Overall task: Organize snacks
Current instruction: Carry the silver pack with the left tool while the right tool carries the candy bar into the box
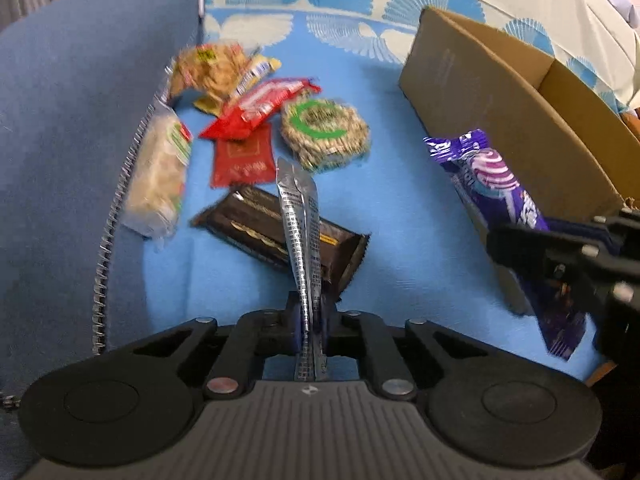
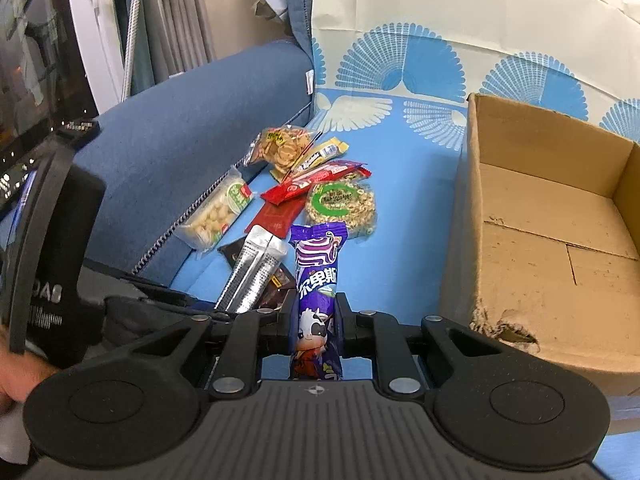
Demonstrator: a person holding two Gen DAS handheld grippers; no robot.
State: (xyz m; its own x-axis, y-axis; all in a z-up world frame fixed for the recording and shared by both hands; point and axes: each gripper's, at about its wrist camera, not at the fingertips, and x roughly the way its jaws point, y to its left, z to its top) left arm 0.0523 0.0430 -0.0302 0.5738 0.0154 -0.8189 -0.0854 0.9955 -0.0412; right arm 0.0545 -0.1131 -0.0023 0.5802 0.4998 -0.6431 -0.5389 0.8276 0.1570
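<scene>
My left gripper (image 1: 310,312) is shut on a silver foil packet (image 1: 300,232), held edge-on above the blue sofa seat; the packet also shows in the right wrist view (image 2: 252,276). My right gripper (image 2: 316,312) is shut on a purple candy packet (image 2: 318,280) with a cow picture, also in the left wrist view (image 1: 492,188). An open, empty cardboard box (image 2: 560,240) stands to the right. Loose snacks lie ahead: a dark brown bar (image 1: 280,236), red packets (image 1: 256,112), a round green-labelled cracker pack (image 1: 324,132), a pale biscuit bag (image 1: 160,172) and a peanut bag (image 1: 208,68).
The blue sofa armrest (image 1: 72,128) rises on the left with a zip along its seam. A patterned back cushion (image 2: 420,40) stands behind the snacks. The box has a torn near corner (image 2: 504,328). A dark screen (image 2: 32,40) is at the far left.
</scene>
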